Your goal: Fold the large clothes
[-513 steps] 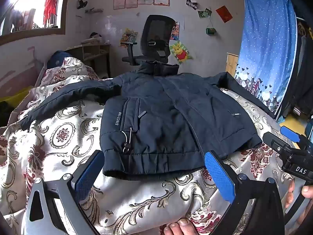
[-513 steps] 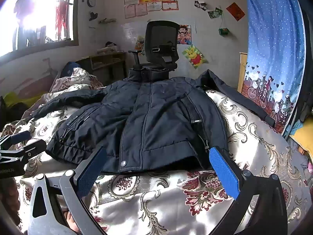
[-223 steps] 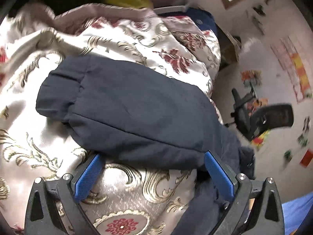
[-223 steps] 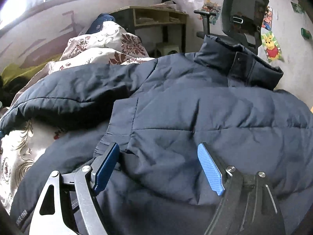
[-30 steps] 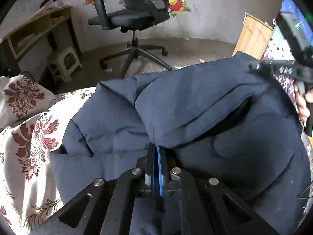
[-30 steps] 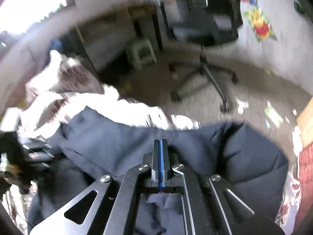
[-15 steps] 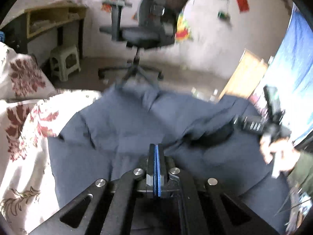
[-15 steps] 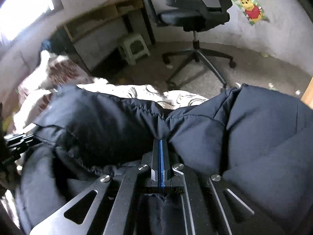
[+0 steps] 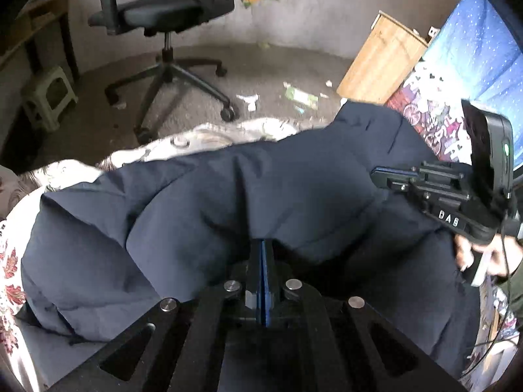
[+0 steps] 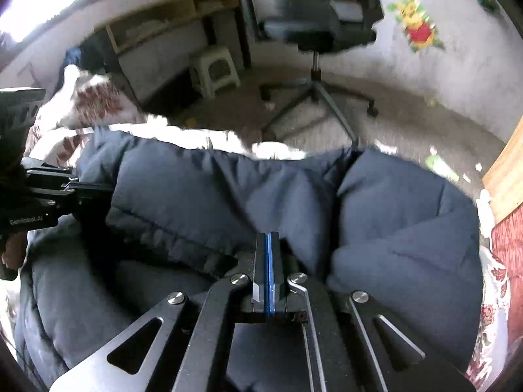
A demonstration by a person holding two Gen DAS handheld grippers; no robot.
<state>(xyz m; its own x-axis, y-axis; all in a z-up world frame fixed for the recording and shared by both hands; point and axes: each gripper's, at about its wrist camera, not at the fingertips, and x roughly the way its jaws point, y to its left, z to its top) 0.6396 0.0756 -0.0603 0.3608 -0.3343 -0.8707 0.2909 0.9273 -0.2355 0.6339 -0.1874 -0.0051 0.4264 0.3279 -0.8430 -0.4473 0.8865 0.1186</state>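
Note:
A dark navy padded jacket [image 9: 228,202] lies bunched and folded over on the patterned bedspread [image 9: 170,150]; it also fills the right wrist view [image 10: 392,215]. My left gripper [image 9: 262,248] is shut on a fold of the jacket at its near side. My right gripper [image 10: 268,241] is shut on another fold of the jacket. Each gripper shows in the other's view: the right one at the jacket's right edge [image 9: 385,174], the left one at its left edge [image 10: 78,189].
A black office chair [image 9: 170,9] stands on the littered floor beyond the bed's far edge. A small stool [image 9: 49,98] and a desk are at the left. A wooden cabinet [image 9: 382,62] and a blue curtain [image 9: 474,62] are at the right.
Both grippers stay shut on the jacket and have carried its folds forward toward the far edge of the bed. The cameras now tilt further down at the floor.

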